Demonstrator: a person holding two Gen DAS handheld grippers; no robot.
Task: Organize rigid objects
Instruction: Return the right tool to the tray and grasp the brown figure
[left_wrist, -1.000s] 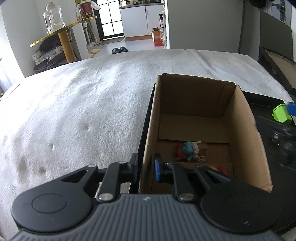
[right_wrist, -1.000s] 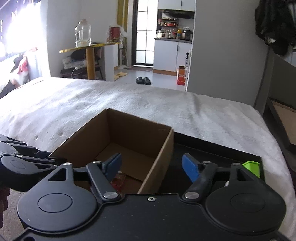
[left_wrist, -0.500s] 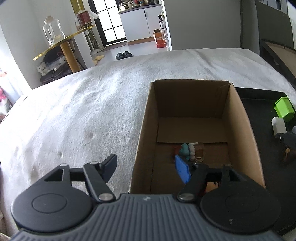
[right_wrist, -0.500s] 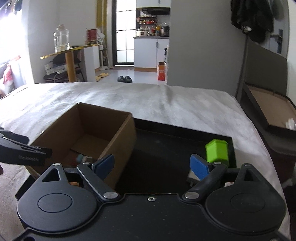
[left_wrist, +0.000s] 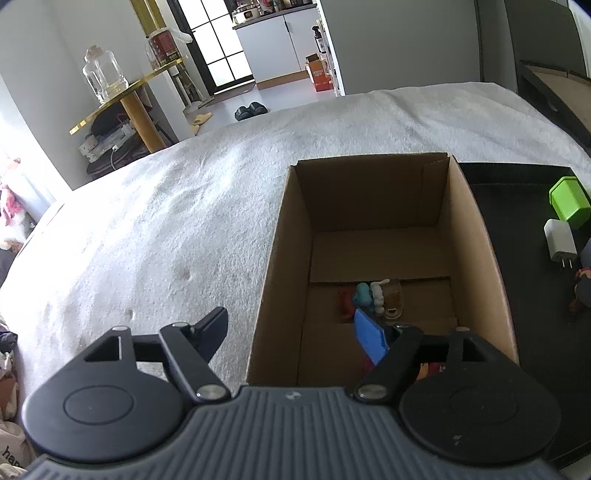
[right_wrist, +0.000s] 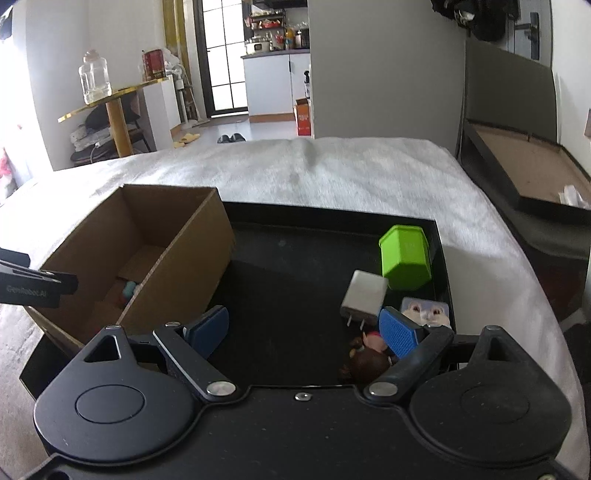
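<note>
Cardboard box (right_wrist: 147, 254) is set on the black tray (right_wrist: 295, 221); right of it are grouped a green cup (right_wrist: 406, 256), white charger (right_wrist: 364, 295) and possibly a doll (right_wrist: 364, 363). Left gripper (left_wrist: 291, 332) straddles the box wall, right gripper (right_wrist: 304, 326) is held over the tray, both spread wide.

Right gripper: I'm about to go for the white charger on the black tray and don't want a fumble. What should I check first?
1. Right gripper open and empty: ok.
2. White charger unobstructed from above: ok.
3. Clearance at the sides: not ok, the green box and bunny card sit close, and the doll lies just in front.
4. Cardboard box has room: ok.
5. Left gripper clear of the tray: ok, it is open over the box's left wall.
</note>
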